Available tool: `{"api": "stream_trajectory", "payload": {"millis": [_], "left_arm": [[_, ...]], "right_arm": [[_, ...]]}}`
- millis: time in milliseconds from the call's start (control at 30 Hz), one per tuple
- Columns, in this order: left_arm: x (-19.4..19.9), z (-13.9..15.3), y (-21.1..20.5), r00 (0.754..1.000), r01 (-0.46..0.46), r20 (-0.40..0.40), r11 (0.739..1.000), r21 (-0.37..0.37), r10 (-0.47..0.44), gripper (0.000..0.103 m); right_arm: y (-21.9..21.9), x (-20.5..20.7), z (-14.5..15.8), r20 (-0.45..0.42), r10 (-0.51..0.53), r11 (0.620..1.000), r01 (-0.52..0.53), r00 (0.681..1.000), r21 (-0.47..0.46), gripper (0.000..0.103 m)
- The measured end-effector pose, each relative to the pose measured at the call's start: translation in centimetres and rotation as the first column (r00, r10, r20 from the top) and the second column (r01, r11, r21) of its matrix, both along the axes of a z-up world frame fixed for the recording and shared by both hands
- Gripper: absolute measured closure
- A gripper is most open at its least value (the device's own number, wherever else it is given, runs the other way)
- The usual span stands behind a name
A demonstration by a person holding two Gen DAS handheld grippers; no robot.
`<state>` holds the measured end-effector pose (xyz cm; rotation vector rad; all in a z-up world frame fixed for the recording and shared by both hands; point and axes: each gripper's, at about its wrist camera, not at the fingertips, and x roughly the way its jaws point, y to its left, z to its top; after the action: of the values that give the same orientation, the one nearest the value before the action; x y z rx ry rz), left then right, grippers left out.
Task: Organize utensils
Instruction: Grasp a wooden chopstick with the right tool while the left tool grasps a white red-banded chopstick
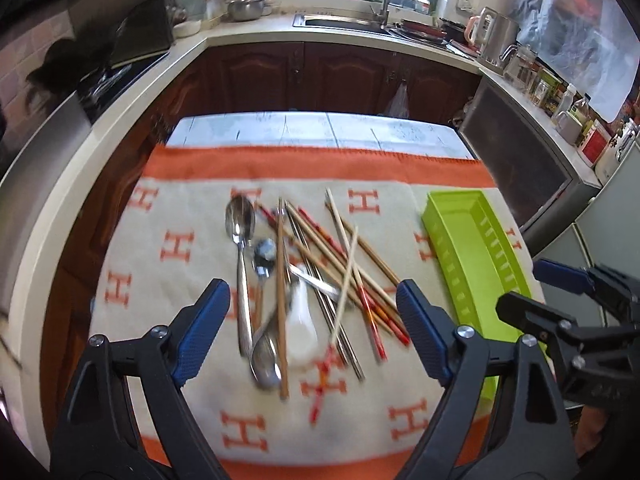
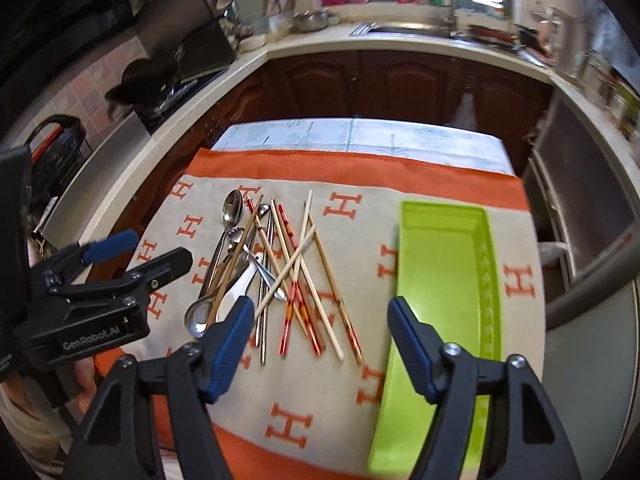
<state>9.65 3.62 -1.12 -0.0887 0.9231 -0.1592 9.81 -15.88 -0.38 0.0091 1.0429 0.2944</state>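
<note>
A loose pile of utensils lies on a cream and orange patterned cloth (image 1: 168, 292): several chopsticks (image 1: 340, 256) (image 2: 304, 264), steel spoons (image 1: 240, 224) (image 2: 232, 208) and a white ceramic spoon (image 1: 302, 320) (image 2: 240, 284). An empty lime-green tray (image 1: 476, 256) (image 2: 448, 280) sits to the right of the pile. My left gripper (image 1: 314, 332) hovers open above the near end of the pile, nothing between its fingers. My right gripper (image 2: 320, 344) is open too, above the chopsticks' near ends and beside the tray. Each gripper shows at the edge of the other's view.
The cloth covers a small table (image 1: 320, 128) standing in a kitchen. Wooden cabinets (image 1: 344, 76), a counter with a sink (image 1: 340, 22) and a stove (image 1: 120, 76) ring it. A steel appliance (image 1: 516, 168) stands close on the right of the table.
</note>
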Motion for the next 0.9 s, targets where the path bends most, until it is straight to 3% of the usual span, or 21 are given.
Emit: {"api": "stream_trajectory", "payload": {"millis": [100, 167, 433, 567, 733, 800, 900], "left_arm": [[2.6, -0.5, -0.1, 0.997, 0.052, -0.051, 0.999, 0.013, -0.051, 0.019], [4.3, -1.2, -0.4, 0.984, 0.137, -0.108, 0.99, -0.033, -0.14, 0.019], [6.2, -4.9, -2.8, 0.932, 0.316, -0.176, 0.948, -0.041, -0.318, 0.02], [7.1, -7.8, -3.0, 0.913, 0.331, -0.246, 0.943, -0.017, -0.325, 0.043], [7.4, -9.6, -3.5, 0.897, 0.355, -0.279, 0.935, -0.003, -0.342, 0.051], [7.5, -9.9, -3.9, 0.893, 0.366, -0.284, 0.931, 0.007, -0.349, 0.052], [7.7, -10.4, -4.5, 0.882, 0.385, -0.307, 0.922, 0.029, -0.359, 0.064]], "right_arm": [[0.9, 3.5, -2.0, -0.088, 0.042, 0.999, -0.042, 0.995, 0.0, 0.053], [1.5, 5.0, -3.5, -0.14, 0.062, 0.998, -0.062, 0.988, 0.007, 0.061], [2.2, 9.7, -10.7, -0.322, 0.061, 0.998, -0.066, 0.945, -0.004, 0.08], [2.7, 10.9, -12.7, -0.353, 0.045, 0.997, -0.063, 0.935, -0.037, 0.081], [3.2, 11.8, -14.6, -0.378, 0.043, 0.994, -0.078, 0.925, -0.078, 0.087], [3.8, 11.8, -14.7, -0.349, 0.053, 0.989, -0.098, 0.936, -0.114, 0.088], [4.0, 11.5, -14.6, -0.32, 0.055, 0.981, -0.111, 0.946, -0.158, 0.094]]}}
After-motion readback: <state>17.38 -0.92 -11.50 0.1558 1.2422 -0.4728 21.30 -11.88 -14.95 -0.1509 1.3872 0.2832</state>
